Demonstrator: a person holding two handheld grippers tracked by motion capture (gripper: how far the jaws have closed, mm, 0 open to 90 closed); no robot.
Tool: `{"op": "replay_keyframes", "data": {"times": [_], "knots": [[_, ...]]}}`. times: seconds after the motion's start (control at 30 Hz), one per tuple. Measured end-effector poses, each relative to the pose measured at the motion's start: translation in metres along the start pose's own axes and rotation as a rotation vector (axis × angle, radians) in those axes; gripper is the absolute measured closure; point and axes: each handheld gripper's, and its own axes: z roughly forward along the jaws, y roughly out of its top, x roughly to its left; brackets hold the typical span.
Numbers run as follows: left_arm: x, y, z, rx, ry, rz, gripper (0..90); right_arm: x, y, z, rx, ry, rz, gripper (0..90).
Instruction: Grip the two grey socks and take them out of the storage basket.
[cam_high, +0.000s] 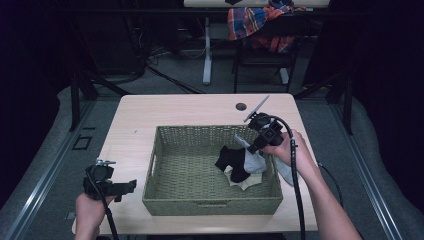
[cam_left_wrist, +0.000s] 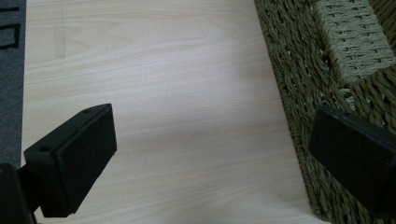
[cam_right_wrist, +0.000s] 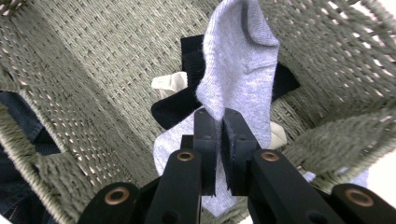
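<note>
We see our left gripper (cam_left_wrist: 205, 158) with its black jaws wide apart and nothing between them, just beside the woven basket (cam_left_wrist: 299, 74), whose wall stands on the pale wooden table (cam_left_wrist: 154, 79).

A light grey sock (cam_right_wrist: 238, 70) hangs over a black sock (cam_right_wrist: 187, 100) and a cream one (cam_right_wrist: 169, 83) in the olive-green woven basket (cam_high: 165, 192). The table (cam_high: 135, 120) is pale wood, both grippers are black, and a cloth (cam_high: 255, 20) behind is orange-and-blue plaid.
</note>
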Motion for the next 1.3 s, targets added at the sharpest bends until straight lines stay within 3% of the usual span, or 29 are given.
{"op": "replay_keyframes", "data": {"times": [0.17, 0.53, 1.03, 1.3], "knots": [[0.000, 0.000, 0.000, 0.002, 0.000, 0.003, 1.4, 0.004, -0.002, -0.014, -0.045, -0.009, 0.003, 85.2], [0.000, 0.000, 0.000, 0.003, -0.001, 0.004, 1.4, 0.002, -0.008, -0.042, -0.088, -0.028, -0.002, 85.1], [0.000, 0.000, 0.000, 0.002, -0.002, 0.002, 1.4, -0.023, -0.034, -0.075, -0.164, -0.055, 0.099, 85.1], [0.000, 0.000, 0.000, 0.000, -0.003, -0.001, 1.4, -0.043, -0.053, -0.083, -0.152, -0.104, 0.174, 85.1]]}}
